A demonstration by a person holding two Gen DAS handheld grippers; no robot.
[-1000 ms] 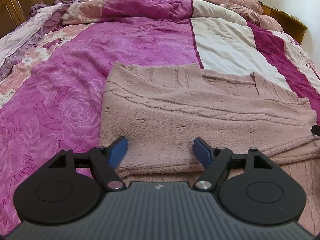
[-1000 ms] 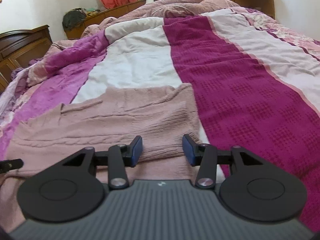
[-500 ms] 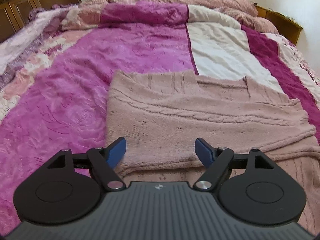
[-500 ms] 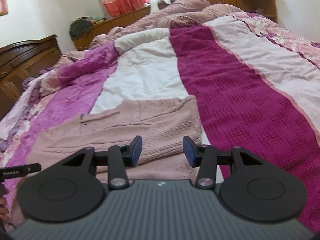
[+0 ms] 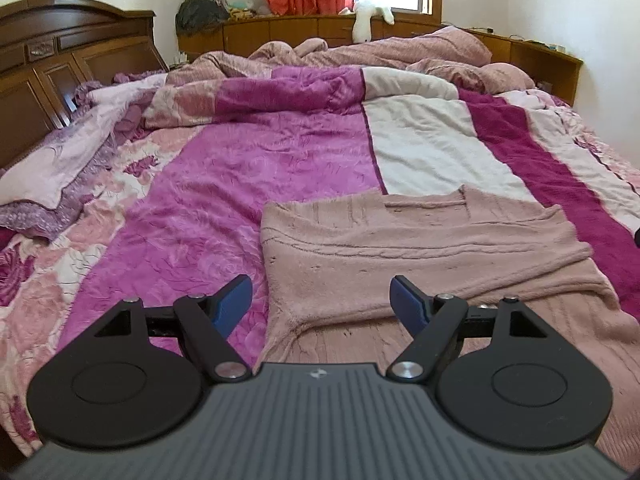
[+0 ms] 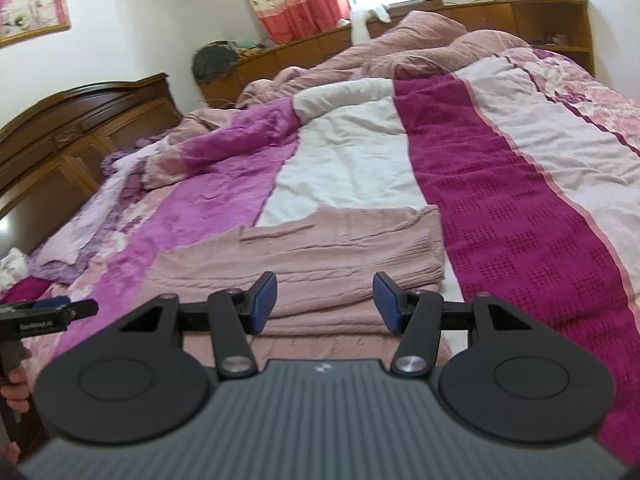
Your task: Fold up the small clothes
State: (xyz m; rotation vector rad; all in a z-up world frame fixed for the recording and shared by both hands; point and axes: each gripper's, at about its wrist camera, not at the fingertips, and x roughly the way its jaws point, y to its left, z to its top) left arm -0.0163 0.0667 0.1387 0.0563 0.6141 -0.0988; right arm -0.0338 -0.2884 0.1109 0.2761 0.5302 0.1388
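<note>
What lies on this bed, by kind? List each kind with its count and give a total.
Pink knitted sweater, partly folded: 1
Patchwork quilt, spread flat: 1
Crumpled pink blanket at the far end: 1
Lilac floral sheet bunched by the headboard: 1
Total: 4

Both tongs, left and right, stand open above the sweater and hold nothing.

Both rigs same build; left gripper [image 5: 322,300] and right gripper [image 6: 324,302]: ribbed dark grey housing nearest camera, tiny pale logo at its front edge; matte black round discs either side; black link arms with silver pivot screws; blue pads on fingertips [image 6: 264,300]. Left rig seen side-on from right cam, black body, small white lettering, unreadable.
</note>
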